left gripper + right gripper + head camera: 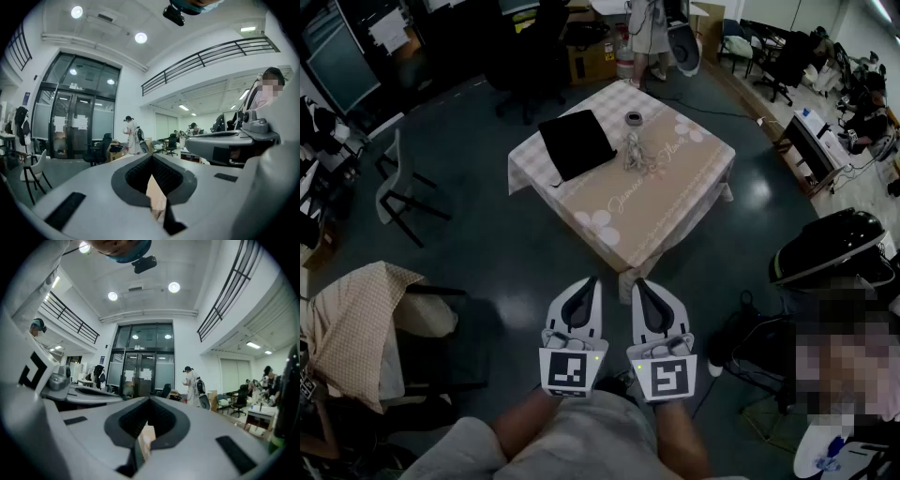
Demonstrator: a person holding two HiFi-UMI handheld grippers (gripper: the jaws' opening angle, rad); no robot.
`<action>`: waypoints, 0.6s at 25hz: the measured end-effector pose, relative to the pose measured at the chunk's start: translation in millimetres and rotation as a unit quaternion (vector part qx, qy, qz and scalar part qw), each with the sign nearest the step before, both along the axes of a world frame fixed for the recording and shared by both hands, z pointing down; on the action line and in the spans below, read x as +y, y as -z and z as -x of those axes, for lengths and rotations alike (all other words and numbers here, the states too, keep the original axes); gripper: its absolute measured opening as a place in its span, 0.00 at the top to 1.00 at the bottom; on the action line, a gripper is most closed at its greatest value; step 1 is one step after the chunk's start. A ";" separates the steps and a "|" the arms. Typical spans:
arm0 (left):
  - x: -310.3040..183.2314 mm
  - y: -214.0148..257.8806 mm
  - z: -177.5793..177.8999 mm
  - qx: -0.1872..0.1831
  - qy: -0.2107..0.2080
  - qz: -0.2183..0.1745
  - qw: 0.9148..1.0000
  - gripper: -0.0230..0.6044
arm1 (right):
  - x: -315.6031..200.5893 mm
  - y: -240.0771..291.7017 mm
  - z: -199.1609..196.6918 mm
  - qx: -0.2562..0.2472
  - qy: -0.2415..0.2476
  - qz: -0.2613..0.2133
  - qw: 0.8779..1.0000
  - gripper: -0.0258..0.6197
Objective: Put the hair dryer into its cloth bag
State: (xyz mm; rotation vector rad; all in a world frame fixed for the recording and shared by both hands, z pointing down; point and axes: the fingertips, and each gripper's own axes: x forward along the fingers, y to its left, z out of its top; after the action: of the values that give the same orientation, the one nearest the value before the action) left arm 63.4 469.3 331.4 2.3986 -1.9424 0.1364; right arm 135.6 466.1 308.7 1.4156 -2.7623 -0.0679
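Observation:
In the head view a black cloth bag (576,142) lies flat on the left part of a low table (675,202) covered with a beige checked cloth. The hair dryer (634,120), small and grey, rests just right of the bag with its cord (636,155) bunched beside it. My left gripper (589,283) and right gripper (641,285) are held side by side close to my body, well short of the table over the dark floor. Both are shut with nothing in them. The left gripper view shows its jaws (152,157) closed, as does the right gripper view (150,401).
Left of the table stands a grey chair (398,183), and nearer me a chair draped with checked cloth (356,323). A black case (830,246) and cables lie at the right. A person (649,33) stands beyond the table near a cardboard box (592,61).

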 end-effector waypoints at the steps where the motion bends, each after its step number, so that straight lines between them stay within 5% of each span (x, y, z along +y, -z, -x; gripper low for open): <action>1: -0.8 0.2 0.2 0.001 0.000 0.000 1.000 0.95 | -0.4 -1.2 0.5 0.000 0.000 0.001 1.000 0.94; 15: -9.0 -13.6 24.3 0.005 0.007 0.022 1.000 0.95 | -12.0 -12.3 16.4 -0.003 -0.016 0.019 1.000 0.94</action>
State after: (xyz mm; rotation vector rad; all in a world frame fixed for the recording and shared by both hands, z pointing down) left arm 39.1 460.3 345.0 2.3520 -1.9312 0.1641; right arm 119.3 454.0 321.0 1.4526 -2.7292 -0.0114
